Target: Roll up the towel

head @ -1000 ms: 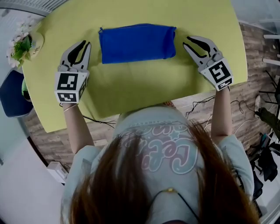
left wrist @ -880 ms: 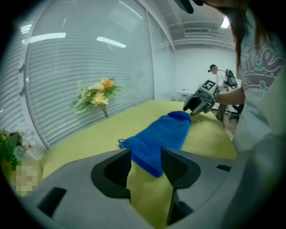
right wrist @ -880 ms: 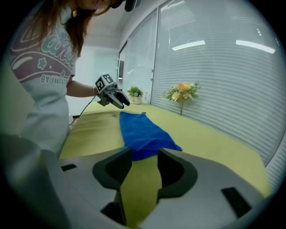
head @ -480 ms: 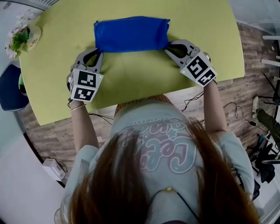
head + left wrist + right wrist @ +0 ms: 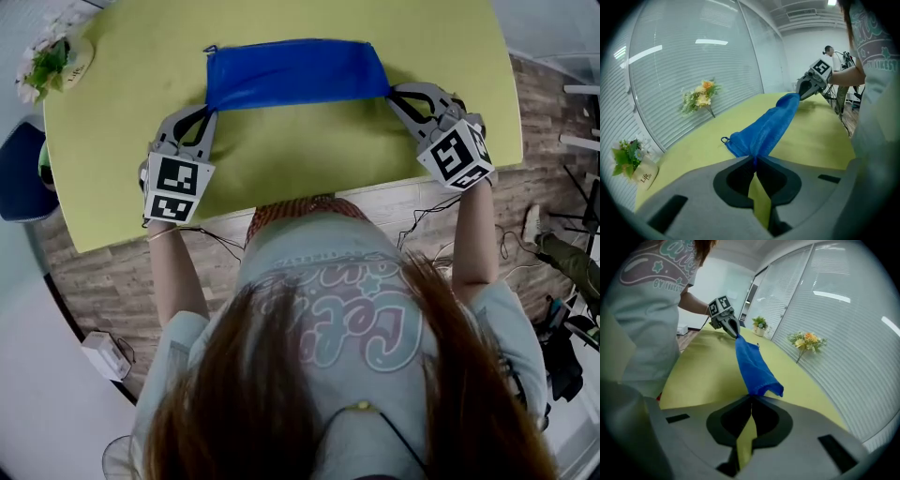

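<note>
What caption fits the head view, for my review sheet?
Left hand-held gripper and right hand-held gripper, jaws just closed, pinch the near corners of the blue towel on the yellow-green table.

I see bare yellow-green tabletop [image 5: 300, 150] open between the taut blue cloth towel [image 5: 291, 73] and the near edge, where the person's torso [image 5: 328, 300] crowds in. Past the towel the top also lies open. A small white pot of green leaves [image 5: 58, 66] occupies the far left corner; slatted window blinds [image 5: 684, 61] wall the far side
</note>
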The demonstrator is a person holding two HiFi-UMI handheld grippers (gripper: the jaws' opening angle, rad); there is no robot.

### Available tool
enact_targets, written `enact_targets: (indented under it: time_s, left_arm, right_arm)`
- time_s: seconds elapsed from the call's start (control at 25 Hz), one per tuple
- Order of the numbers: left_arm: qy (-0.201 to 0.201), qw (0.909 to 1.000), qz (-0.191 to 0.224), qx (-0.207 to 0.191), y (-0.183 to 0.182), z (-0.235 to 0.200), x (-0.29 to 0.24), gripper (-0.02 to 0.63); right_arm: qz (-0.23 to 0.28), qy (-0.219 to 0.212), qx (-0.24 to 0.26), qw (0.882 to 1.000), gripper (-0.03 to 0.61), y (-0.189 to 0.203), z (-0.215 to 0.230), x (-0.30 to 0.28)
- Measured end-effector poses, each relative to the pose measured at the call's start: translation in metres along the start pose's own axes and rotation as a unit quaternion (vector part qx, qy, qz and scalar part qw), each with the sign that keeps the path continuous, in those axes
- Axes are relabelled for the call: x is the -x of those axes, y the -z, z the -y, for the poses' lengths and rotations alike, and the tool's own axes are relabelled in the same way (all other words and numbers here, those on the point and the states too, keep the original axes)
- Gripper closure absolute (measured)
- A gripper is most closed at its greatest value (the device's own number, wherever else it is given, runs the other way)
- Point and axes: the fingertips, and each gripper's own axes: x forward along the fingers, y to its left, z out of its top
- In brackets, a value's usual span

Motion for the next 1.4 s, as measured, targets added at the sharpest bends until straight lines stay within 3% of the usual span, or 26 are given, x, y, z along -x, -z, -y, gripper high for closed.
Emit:
enact_targets:
  time_s: [0.16, 0.28, 0.4, 0.44, 0.56, 0.72, 0.84, 0.96, 1.16, 1.4]
  left_arm:
    - [0.03, 0.9988, -0.024, -0.03, 0.016, 0.034, 0.008, 0.589]
    - [0.023, 0.9987, -0.035, -0.027, 0.027, 0.044, 0.016, 0.589]
    - [0.012, 0.9989, -0.037, -0.028, 0.036, 0.04, 0.029, 0.533]
    - [0.011, 0.9992, -0.027, -0.028, 0.034, 0.04, 0.035, 0.496]
    - [0.005, 0.9985, 0.028, -0.048, 0.003, 0.041, 0.048, 0.488]
    - [0.034, 0.9925, 0.059, -0.102, -0.027, 0.066, 0.027, 0.488]
    - [0.075, 0.9885, 0.036, -0.126, -0.027, 0.085, 0.005, 0.488]
    - [0.095, 0.9861, -0.004, -0.136, -0.008, 0.085, -0.005, 0.48]
    - [0.092, 0.9908, -0.014, -0.098, 0.013, 0.066, 0.007, 0.48]
    - [0.088, 0.9897, -0.016, -0.112, 0.015, 0.067, 0.006, 0.48]
  right_arm:
    - [-0.048, -0.059, 0.05, 0.996, 0.568, 0.019, -0.041, 0.002]
    - [-0.064, -0.067, 0.034, 0.995, 0.561, 0.031, -0.057, 0.006]
    - [-0.072, -0.053, 0.001, 0.996, 0.457, 0.037, -0.055, 0.021]
    - [-0.064, -0.044, -0.007, 0.997, 0.44, 0.034, -0.053, 0.027]
    - [0.003, -0.018, -0.013, 1.0, 0.456, 0.0, -0.046, 0.038]
    - [0.078, -0.041, 0.004, 0.996, 0.454, -0.052, -0.064, 0.017]
    - [0.072, -0.055, 0.004, 0.996, 0.448, -0.054, -0.073, -0.006]
    - [0.042, -0.054, -0.029, 0.997, 0.442, -0.028, -0.069, -0.011]
    - [0.036, -0.06, -0.088, 0.994, 0.457, 0.0, -0.069, -0.002]
    - [0.041, -0.035, -0.068, 0.996, 0.453, -0.005, -0.067, 0.004]
